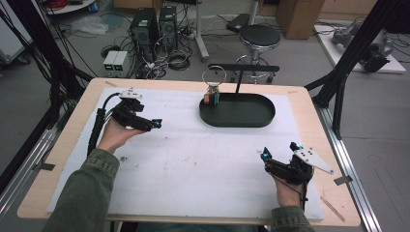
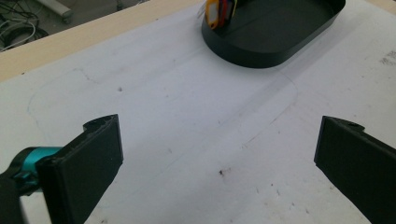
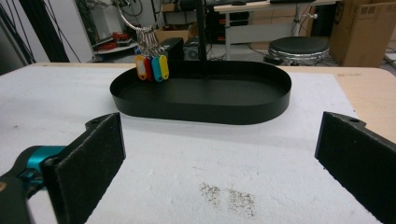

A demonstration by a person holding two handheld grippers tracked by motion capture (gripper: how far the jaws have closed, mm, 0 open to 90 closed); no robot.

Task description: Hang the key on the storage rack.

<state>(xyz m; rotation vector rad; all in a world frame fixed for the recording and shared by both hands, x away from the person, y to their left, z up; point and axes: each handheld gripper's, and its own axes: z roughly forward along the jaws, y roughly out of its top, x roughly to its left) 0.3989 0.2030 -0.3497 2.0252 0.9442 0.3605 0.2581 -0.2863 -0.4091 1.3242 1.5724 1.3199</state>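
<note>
Counter w/ white mat under both claws. Black oval tray well ahead of right claw, off to right of left claw. Coloured key tags hanging on ring at tray's far-left end. Both claws released, jaws wide apart, nothing held.

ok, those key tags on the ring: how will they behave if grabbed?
The tags hang loose from a metal ring, so they will probably swing and splay. They look like thin plastic, likely light. Smooth faces could slip between the fingers.
</note>
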